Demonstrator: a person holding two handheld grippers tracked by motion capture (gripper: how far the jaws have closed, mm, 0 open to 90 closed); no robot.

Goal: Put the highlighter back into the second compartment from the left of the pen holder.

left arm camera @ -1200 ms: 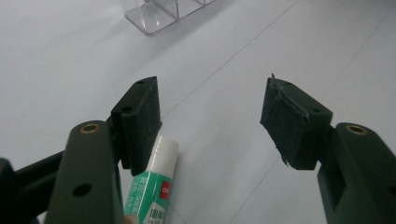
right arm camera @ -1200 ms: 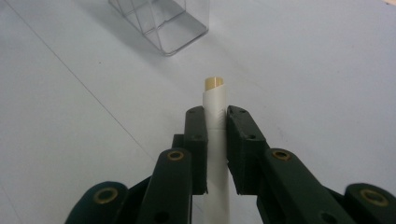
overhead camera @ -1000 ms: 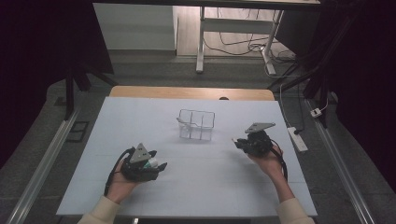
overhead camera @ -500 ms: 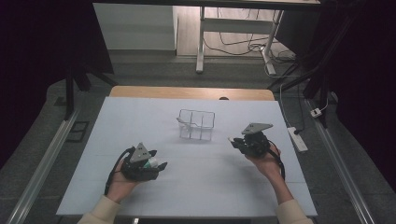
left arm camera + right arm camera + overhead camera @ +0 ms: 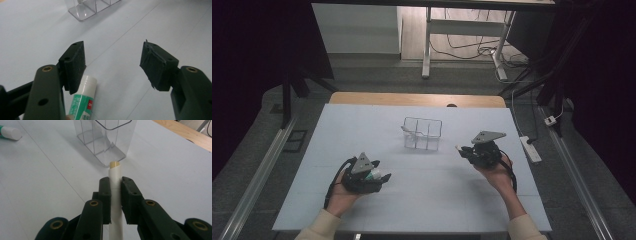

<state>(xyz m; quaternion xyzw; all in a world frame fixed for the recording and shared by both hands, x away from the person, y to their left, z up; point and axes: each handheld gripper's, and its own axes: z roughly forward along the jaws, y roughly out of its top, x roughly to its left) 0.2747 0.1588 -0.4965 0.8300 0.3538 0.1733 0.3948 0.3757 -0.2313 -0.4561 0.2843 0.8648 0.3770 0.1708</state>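
Observation:
A clear plastic divided box (image 5: 422, 134) stands mid-table. My right gripper (image 5: 460, 150) hovers just right of it. In the right gripper view that gripper (image 5: 115, 185) is shut on a white tube (image 5: 115, 173) with a cream tip, which points at the box (image 5: 107, 140). My left gripper (image 5: 382, 178) rests on the table at front left. Its jaws (image 5: 115, 60) stand open with nothing between the pads. A green-and-white glue stick (image 5: 84, 100) lies on the table against the left jaw, outside the gap. The right gripper view catches the glue stick's white cap (image 5: 10, 132) at far left.
A pale blue sheet (image 5: 362, 125) covers the table, and a wooden edge (image 5: 417, 99) runs along the back. A white power strip (image 5: 530, 149) lies off the right side. Beyond the table are desk legs and cables (image 5: 462, 45) on the floor.
My right gripper has edged slightly left toward the clear box with the white tube in it. The left hand has stayed where it was.

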